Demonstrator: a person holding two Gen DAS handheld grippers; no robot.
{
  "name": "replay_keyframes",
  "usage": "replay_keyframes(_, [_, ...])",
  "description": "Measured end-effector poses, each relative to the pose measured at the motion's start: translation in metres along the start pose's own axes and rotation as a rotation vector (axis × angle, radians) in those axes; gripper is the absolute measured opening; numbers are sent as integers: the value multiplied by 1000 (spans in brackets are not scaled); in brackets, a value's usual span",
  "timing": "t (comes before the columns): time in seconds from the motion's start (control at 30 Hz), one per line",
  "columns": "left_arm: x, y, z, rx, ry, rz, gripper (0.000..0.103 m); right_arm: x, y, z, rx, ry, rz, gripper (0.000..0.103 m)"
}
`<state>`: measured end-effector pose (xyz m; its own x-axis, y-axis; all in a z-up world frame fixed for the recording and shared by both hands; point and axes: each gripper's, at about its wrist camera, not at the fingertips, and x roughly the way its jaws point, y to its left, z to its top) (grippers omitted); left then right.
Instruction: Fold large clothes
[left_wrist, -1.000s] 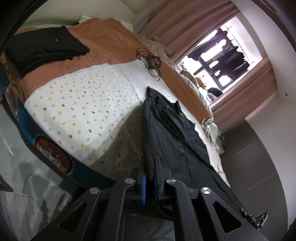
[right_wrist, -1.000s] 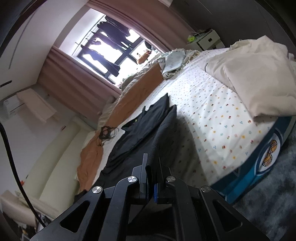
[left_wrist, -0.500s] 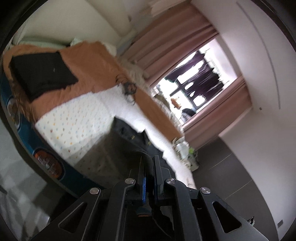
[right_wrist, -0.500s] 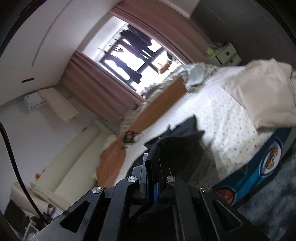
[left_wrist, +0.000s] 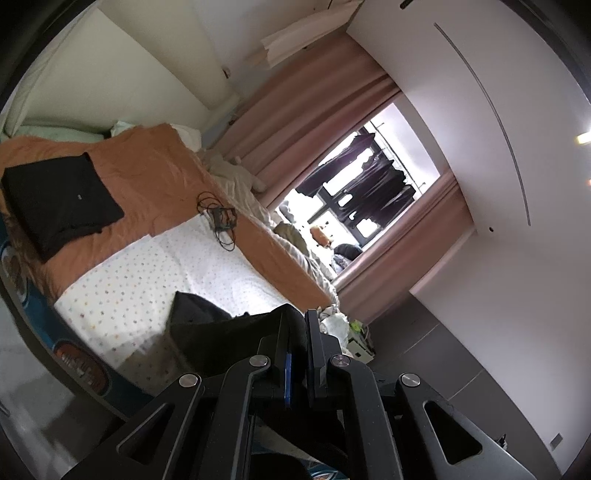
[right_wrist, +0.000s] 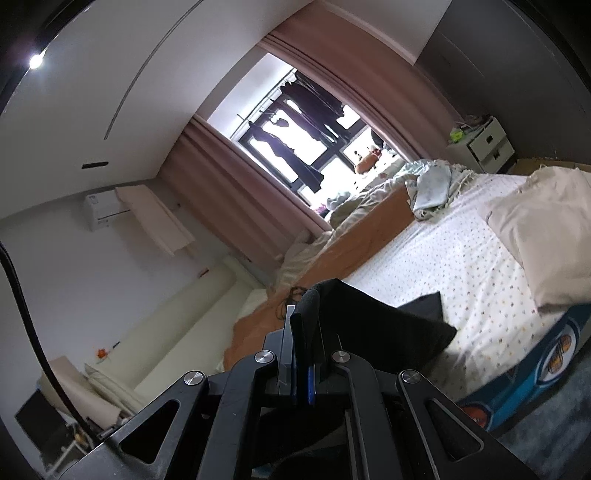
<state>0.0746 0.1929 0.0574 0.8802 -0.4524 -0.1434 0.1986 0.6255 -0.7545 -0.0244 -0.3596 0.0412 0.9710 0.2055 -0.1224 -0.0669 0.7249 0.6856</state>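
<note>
1. Daylight from a window (right_wrist: 295, 140) with pink curtains (left_wrist: 325, 122) falls on a wide bed (left_wrist: 147, 280) in a dotted white sheet, an orange blanket (left_wrist: 155, 177) along its far side; a cream pillow (right_wrist: 543, 236) lies at one end.
2. Left tool (left_wrist: 298, 354) is clamped shut on a fold of the large black cloth garment (left_wrist: 207, 325); right tool (right_wrist: 303, 339) is likewise pinched on its other edge (right_wrist: 369, 325); the garment hangs from both over the near edge of the bed.
3. To fold well, I judge: keep both grips level and the held edge taut; lay the hem down first; release only once flat.
4. A folded black garment (left_wrist: 59, 206) on the blanket and a tangled black cable (left_wrist: 219, 218) sit well apart; steer clear of them.
</note>
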Motion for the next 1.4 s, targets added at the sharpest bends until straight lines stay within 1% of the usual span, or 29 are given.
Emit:
replay_keyframes(0.17, [25,-5,12,10,-4,0,5,18,-7,15,19,-8,-11,4])
replay_keyframes(0.33, [57,-6,25,13,-9,1,5,47,-14,32,23,-10,-19,4])
replay_keyframes(0.47, [97,-8,42,21,-8,6,5,82,-25,51,43,-10,-21,4])
replay_keyframes(0.6, [142,-9,58,34,8,35,5,122,-37,67,63,-6,-39,4])
replay_keyframes(0.73, [192,0,72,30,30,61,5,165,-52,81,81,-1,-69,4])
replay_keyframes(0.9, [249,27,79,-4,68,96,5,217,-74,88,110,15,-108,5])
replay_keyframes(1.0, [278,43,80,-31,96,116,5,245,-86,90,125,44,-128,5])
replay_keyframes(1.13, [310,65,78,-51,116,155,5,285,-106,88,139,85,-158,5])
replay_keyframes(1.4, [373,125,58,-109,189,246,5,345,-155,61,183,158,-224,5])
